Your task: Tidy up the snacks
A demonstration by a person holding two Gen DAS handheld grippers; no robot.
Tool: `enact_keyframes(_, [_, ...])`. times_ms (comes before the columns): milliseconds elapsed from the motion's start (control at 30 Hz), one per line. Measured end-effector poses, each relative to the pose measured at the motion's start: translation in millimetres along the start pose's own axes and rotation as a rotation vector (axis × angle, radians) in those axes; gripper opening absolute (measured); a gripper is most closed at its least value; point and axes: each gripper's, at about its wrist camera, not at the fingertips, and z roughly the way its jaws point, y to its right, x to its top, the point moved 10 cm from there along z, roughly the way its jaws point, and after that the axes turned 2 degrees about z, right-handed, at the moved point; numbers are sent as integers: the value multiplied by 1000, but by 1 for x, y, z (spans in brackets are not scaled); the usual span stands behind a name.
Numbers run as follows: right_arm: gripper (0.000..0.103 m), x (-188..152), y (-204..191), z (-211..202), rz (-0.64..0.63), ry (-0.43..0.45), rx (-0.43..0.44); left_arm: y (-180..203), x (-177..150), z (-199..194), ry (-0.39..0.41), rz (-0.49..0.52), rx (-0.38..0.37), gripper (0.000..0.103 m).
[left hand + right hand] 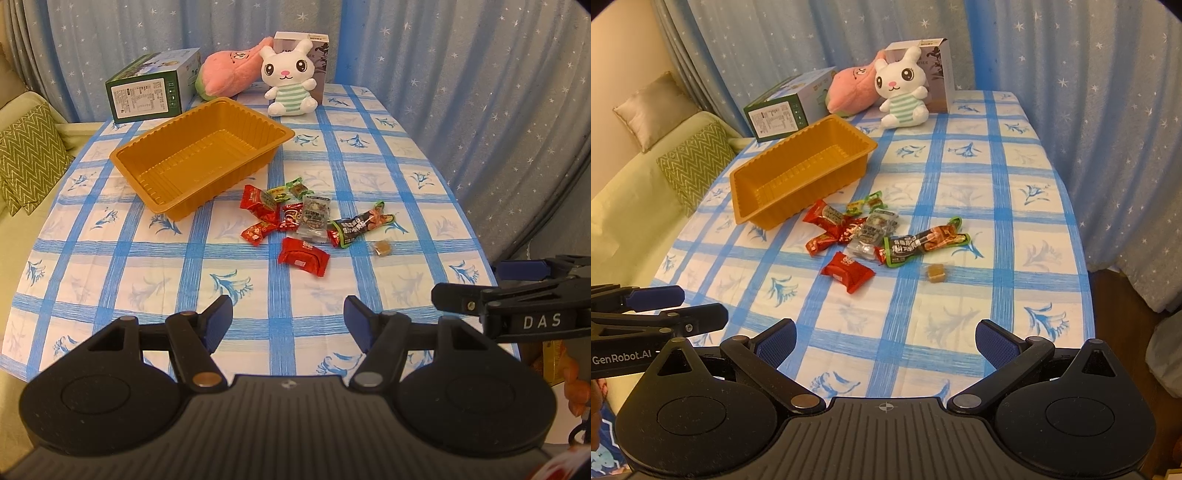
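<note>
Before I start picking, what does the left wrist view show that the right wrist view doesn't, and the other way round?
Only the left wrist view: the right claw from the side, and orange clutter beyond the table's right edge.

Only the right wrist view: the left claw from the side, a beige cushion on the sofa, and dark floor right of the table.

Both: the empty orange tray, the scattered snacks beside it, a lone brown candy, the white bunny toy, both claws open and empty.
</note>
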Motion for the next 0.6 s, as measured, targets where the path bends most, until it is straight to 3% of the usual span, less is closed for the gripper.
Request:
enact_keyframes(367, [103,10,22,25,-37,62,-1,-23,5,19,3,-11,34,64])
enact_keyframes(600, [83,12,41,51,-41,82,-8,-36,11,38,18,-9,21,64])
